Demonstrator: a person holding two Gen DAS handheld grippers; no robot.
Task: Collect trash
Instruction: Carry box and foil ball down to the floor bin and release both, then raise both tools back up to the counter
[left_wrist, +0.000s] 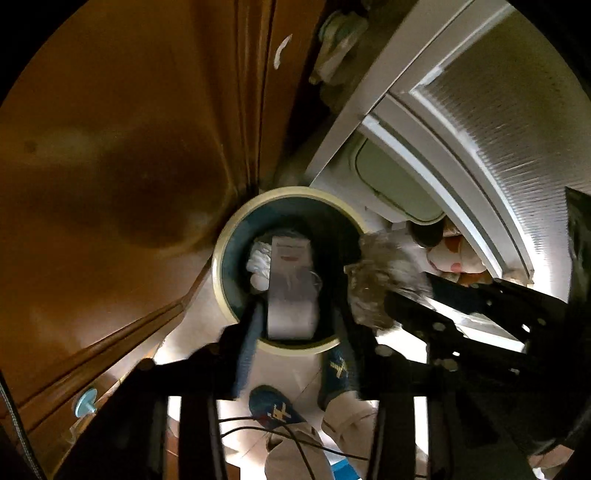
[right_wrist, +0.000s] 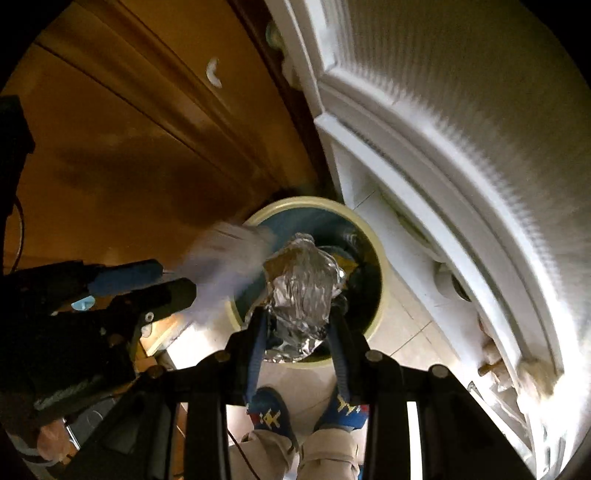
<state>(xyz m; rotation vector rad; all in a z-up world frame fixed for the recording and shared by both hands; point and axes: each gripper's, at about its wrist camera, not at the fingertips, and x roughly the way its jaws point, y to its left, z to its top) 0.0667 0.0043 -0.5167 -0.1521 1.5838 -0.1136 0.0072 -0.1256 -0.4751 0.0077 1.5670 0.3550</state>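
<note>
A round bin with a cream rim (left_wrist: 291, 192) and blue inside stands on the floor right below both grippers. My left gripper (left_wrist: 295, 317) points down over its mouth; a grey-white folded paper piece (left_wrist: 291, 280) hangs between its fingers with a gap on one side, so the jaws look open. White crumpled tissue (left_wrist: 258, 266) lies inside the bin. My right gripper (right_wrist: 297, 321) is shut on a ball of crumpled foil (right_wrist: 303, 288) above the bin rim (right_wrist: 295, 202). The right wrist view shows the left gripper (right_wrist: 177, 284) at left, the paper (right_wrist: 225, 266) blurred past its tips.
A brown wooden cabinet door (left_wrist: 110, 147) rises to the left of the bin and a white panelled door (right_wrist: 461, 129) to the right. A person's feet in blue patterned slippers (right_wrist: 269, 410) stand on pale tiles just behind the bin. Thin cables (left_wrist: 280, 432) hang nearby.
</note>
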